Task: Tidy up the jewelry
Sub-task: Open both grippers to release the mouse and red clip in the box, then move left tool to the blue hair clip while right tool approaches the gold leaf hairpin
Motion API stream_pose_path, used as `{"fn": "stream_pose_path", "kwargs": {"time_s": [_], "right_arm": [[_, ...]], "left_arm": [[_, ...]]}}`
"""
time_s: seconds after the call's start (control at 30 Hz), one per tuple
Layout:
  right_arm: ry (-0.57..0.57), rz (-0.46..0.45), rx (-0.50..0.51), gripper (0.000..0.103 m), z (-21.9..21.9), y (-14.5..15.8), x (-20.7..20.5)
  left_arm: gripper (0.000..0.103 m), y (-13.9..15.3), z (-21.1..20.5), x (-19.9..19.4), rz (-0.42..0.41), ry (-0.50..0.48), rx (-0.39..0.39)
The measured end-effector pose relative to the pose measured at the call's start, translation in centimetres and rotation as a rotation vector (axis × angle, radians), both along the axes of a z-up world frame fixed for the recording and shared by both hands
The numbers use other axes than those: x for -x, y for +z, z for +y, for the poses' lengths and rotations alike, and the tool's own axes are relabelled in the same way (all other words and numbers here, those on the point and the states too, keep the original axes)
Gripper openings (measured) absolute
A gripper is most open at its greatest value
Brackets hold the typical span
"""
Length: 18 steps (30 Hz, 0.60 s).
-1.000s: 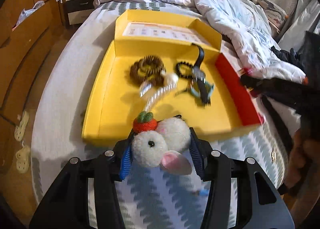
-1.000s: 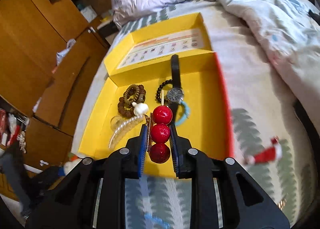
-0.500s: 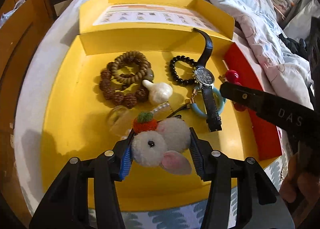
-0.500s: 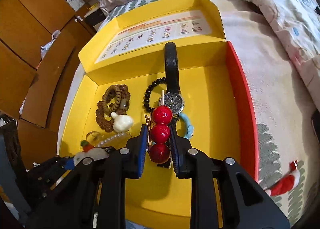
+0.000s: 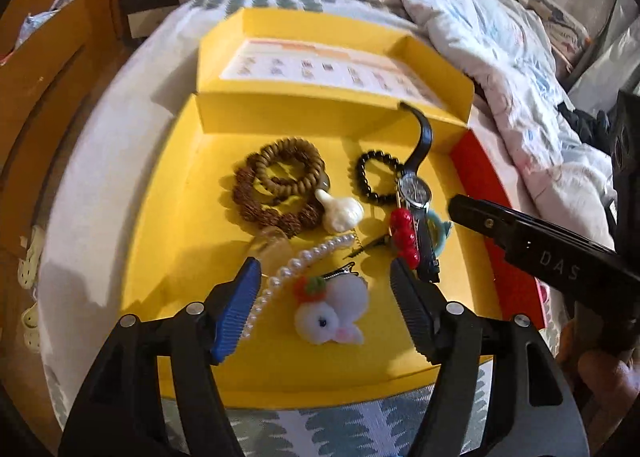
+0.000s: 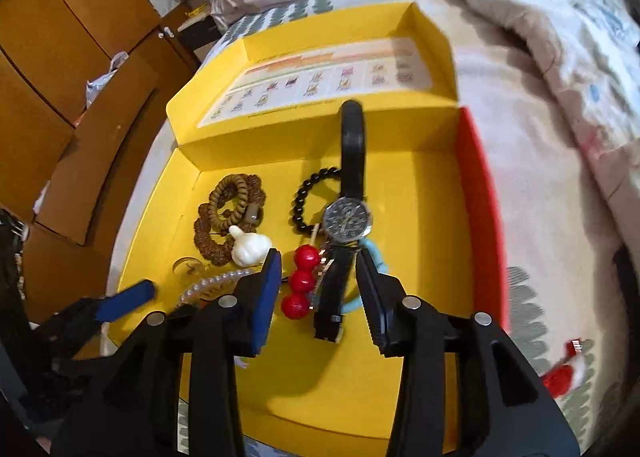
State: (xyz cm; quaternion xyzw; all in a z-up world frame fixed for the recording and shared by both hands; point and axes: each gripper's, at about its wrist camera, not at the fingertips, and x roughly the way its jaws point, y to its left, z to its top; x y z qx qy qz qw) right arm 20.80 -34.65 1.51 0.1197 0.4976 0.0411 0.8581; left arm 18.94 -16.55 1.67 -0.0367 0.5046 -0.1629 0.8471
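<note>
Both held pieces had been delivered into the shallow yellow cardboard box tray (image 5: 168, 257) lying on the bed. The left gripper (image 5: 324, 289) stood released, its jaws having just been opening, and the fluffy white plush rabbit hair clip with the orange felt carrot (image 5: 332, 313) lay on the tray floor between them, untouched by either pad. The right gripper (image 6: 318, 289) was likewise unclenched after just opening, with the glossy red three-bead hair clip (image 6: 301, 281) lying free on the tray beside the black-strapped wristwatch with its dark round dial (image 6: 347, 217). Already in the tray were a coiled brown wooden-bead bracelet (image 5: 280, 181), a black polished-bead bracelet (image 5: 374, 177), a smooth white shell-shaped ornament (image 5: 340, 211), a curved pearl-studded hair clip (image 5: 296, 265) and a pale blue ring (image 6: 374, 257) partly under the watch strap. One small red-and-white item (image 6: 564, 373) lay outside on the patterned bedspread (image 6: 532, 317); it was blurred, probably another clip, and appeared to be the remaining work.
</note>
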Motion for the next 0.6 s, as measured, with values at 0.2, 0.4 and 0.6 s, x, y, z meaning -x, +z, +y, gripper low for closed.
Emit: {"fn": "stream_pose_path", "kwargs": {"time_s": [0.2,0.4,0.6], "right_arm": [[-0.038,-0.088,0.055,0.071,-1.9,4.7,3.5],[-0.09,-0.184,0.149,0.087,-4.8,7.8,8.7],[-0.143,-0.122,0.293,0.088,-8.8,5.5,13.1]], "left_arm": [[0.077,1.9,0.9,2.1,-0.049,0.031,0.017],[0.086,4.1,-0.1,6.5,-0.128,-0.02,0.007],[0.089,3.5,-1.1,11.2,-0.178,-0.076,-0.047]]}}
